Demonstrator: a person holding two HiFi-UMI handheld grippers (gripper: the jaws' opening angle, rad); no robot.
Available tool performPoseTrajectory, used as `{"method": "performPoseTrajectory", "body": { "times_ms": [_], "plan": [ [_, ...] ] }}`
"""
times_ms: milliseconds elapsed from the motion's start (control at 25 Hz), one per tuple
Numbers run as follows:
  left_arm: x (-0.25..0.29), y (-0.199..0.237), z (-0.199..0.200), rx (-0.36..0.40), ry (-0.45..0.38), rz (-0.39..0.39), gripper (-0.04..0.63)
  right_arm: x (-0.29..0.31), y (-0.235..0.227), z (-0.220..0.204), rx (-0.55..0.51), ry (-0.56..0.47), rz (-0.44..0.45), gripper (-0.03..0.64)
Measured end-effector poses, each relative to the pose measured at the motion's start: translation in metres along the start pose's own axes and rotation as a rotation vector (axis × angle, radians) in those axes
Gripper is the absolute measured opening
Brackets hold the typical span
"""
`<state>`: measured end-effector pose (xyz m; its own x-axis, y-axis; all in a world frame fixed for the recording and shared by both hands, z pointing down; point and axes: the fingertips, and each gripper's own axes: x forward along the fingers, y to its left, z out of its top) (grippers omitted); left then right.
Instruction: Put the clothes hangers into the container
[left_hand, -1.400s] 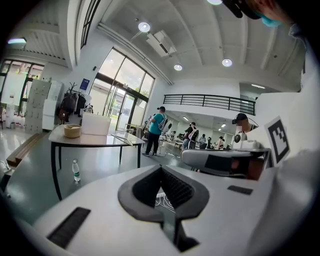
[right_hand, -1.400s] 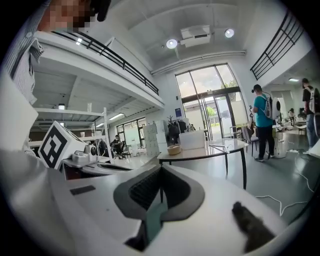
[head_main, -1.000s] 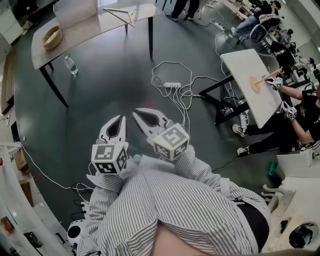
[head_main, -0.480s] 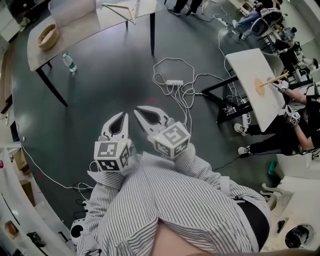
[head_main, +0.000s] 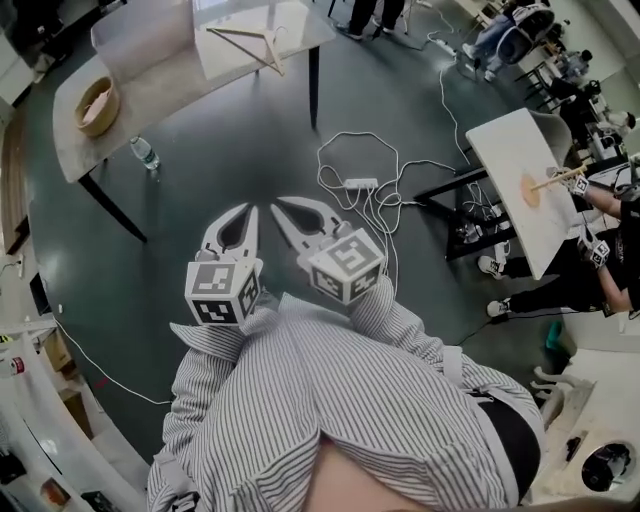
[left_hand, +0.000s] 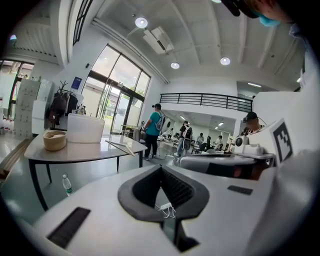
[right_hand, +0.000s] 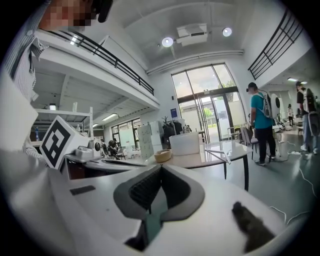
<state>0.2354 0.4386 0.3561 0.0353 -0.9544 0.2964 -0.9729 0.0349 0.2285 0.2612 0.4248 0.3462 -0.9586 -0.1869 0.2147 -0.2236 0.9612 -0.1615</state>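
Smooth plastic, pale wood and striped cloth above a softly shining floor

The shells of the left gripper (head_main: 247, 208) and the right gripper (head_main: 274, 204) are moulded in smooth white plastic with a faint sheen, while the inner pads (left_hand: 174, 189) are black, ribbed and matt, like rubber. The marker cubes (head_main: 222, 292) are finished in matt white with black print. The clothes hanger (head_main: 252, 42) is made of pale, unpainted-looking wood. The container (left_hand: 85, 128) is formed of milky, slightly glossy plastic. The table (head_main: 160, 90) is topped with a smooth, light, partly reflective surface and carried on dark matt legs. The floor (head_main: 200, 170) is dark and smooth, and light is softly reflected in it. The shirt (head_main: 330, 400) is cut from thin striped woven cloth.
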Motion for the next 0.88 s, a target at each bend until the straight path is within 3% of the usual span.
{"method": "performPoseTrajectory", "body": {
  "times_ms": [280, 880],
  "plan": [
    [0.036, 0.058, 0.033, 0.048, 0.002, -0.052, 0.011, 0.07, -0.03, 0.025, 0.017, -0.043, -0.055, 0.015],
    [0.084, 0.111, 0.044, 0.014, 0.027, -0.107, 0.011, 0.133, -0.064, 0.025, 0.036, 0.006, -0.097, 0.015]
  ]
}}
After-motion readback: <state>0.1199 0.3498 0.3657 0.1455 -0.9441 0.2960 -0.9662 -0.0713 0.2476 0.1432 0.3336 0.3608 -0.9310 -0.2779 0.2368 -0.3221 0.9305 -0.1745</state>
